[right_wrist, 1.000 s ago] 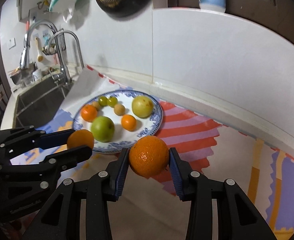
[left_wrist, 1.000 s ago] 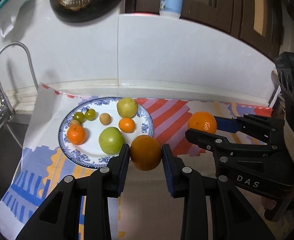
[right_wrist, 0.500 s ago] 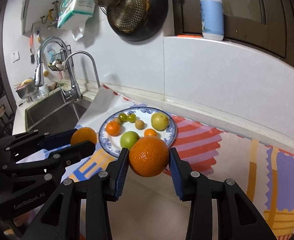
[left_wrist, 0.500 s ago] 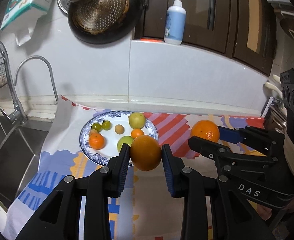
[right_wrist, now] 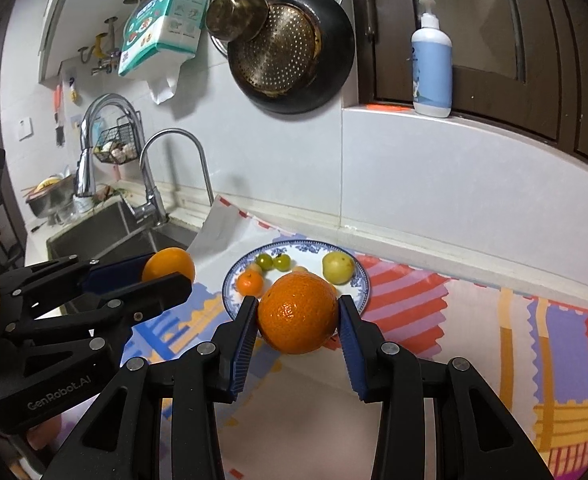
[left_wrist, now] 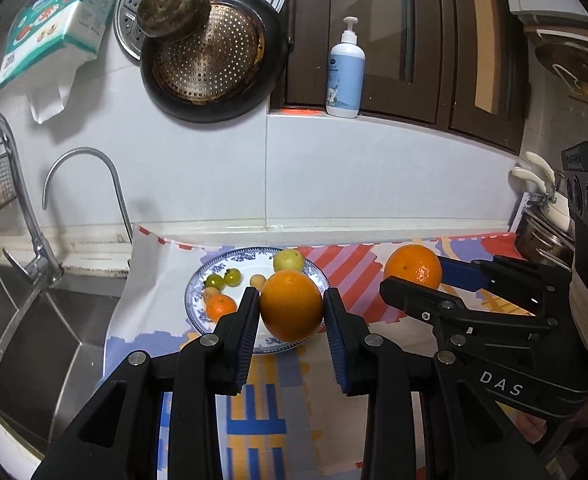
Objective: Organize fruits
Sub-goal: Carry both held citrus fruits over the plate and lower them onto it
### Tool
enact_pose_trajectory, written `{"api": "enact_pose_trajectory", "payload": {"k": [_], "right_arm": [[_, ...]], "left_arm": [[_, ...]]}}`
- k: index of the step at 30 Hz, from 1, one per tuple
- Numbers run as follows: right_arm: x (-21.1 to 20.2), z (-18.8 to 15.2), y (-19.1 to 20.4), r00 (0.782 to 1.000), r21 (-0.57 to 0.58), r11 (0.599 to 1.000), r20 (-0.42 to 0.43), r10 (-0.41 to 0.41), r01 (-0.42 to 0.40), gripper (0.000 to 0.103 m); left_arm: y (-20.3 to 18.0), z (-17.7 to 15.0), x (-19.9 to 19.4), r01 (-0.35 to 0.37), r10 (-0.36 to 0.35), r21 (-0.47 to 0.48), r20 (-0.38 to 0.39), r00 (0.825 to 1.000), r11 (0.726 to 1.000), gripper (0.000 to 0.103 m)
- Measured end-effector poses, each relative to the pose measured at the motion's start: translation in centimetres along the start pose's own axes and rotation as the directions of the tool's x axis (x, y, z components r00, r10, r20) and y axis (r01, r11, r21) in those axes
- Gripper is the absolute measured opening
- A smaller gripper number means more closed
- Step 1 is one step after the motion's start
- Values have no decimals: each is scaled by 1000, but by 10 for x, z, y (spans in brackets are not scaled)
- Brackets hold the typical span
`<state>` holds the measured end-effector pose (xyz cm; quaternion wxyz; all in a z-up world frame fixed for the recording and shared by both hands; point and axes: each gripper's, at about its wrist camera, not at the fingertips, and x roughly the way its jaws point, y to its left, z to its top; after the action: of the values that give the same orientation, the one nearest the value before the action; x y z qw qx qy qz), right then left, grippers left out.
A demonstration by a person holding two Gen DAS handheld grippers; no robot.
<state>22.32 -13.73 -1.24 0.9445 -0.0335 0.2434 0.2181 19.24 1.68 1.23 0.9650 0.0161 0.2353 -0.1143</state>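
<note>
My left gripper [left_wrist: 292, 306] is shut on a smooth orange [left_wrist: 292, 305], held in the air in front of the blue-patterned plate [left_wrist: 196, 280]. My right gripper [right_wrist: 297, 312] is shut on a second, dimpled orange [right_wrist: 297, 312]. Each wrist view also catches the other gripper with its orange: the right gripper [left_wrist: 417, 276] at the right, the left gripper [right_wrist: 166, 270] at the left. The plate [right_wrist: 363, 280] holds a yellow-green fruit [right_wrist: 337, 267], a small mandarin [right_wrist: 250, 283], two small green fruits [right_wrist: 274, 262] and small brownish ones. The held oranges hide part of the plate.
A colourful striped mat [right_wrist: 473, 320] covers the counter. A steel sink [left_wrist: 34, 340] with curved taps [left_wrist: 82, 184] lies to the left. Pans [left_wrist: 214, 64] hang on the tiled wall; a pump bottle [left_wrist: 345, 72] stands on the ledge. Pots [left_wrist: 541, 236] sit at far right.
Both grippers have risen and drawn back from the plate, each keeping its orange. The plate looks smaller and farther, and the wall, pans and sink have come into view.
</note>
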Motion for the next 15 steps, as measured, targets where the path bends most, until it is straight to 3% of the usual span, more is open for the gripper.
{"api": "enact_pose_trajectory", "payload": {"k": [15], "right_arm": [[27, 24, 23, 995, 60, 994, 26, -91, 90, 41]], "left_arm": [[43, 25, 24, 61, -61, 58, 7, 998, 996, 33]]}}
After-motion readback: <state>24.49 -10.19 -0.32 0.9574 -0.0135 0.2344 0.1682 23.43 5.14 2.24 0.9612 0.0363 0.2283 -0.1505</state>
